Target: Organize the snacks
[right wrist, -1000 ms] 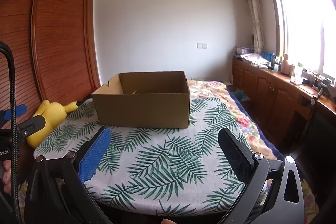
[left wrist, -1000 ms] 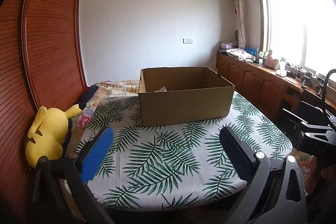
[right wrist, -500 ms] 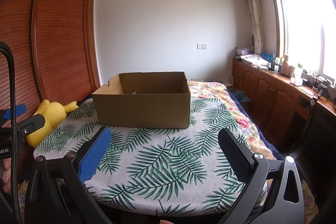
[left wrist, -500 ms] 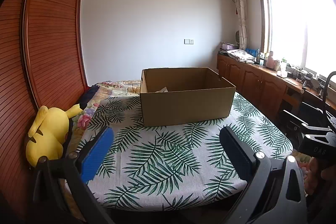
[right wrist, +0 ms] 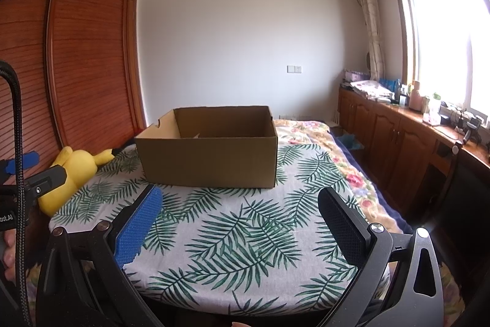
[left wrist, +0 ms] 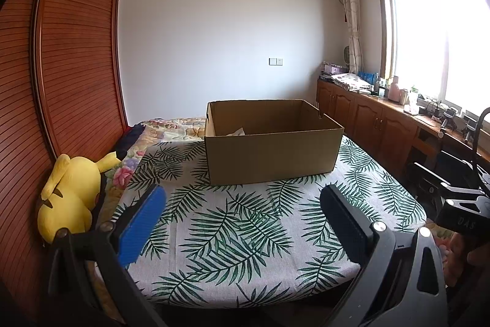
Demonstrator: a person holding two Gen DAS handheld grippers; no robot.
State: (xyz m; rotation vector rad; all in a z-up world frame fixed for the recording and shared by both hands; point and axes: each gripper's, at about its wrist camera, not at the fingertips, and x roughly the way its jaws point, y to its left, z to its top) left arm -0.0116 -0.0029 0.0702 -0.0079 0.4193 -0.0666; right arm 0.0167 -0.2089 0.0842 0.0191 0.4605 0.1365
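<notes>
An open brown cardboard box point(left wrist: 272, 155) stands on the far part of a table with a palm-leaf cloth point(left wrist: 239, 235). A pale wrapper corner point(left wrist: 237, 131) shows inside it. The box also shows in the right wrist view point(right wrist: 211, 158). My left gripper point(left wrist: 243, 198) is open and empty above the table's near half. My right gripper point(right wrist: 240, 198) is open and empty, also short of the box. No snacks show on the cloth.
A yellow plush toy point(left wrist: 70, 195) lies at the table's left edge against the wooden wardrobe point(left wrist: 61, 75). Wooden cabinets point(left wrist: 382, 124) with clutter run under the window on the right. A flowered bed point(right wrist: 309, 131) lies behind the box.
Both views have shifted very slightly; the box sits a touch lower in the frames. Both grippers stay open and empty.
</notes>
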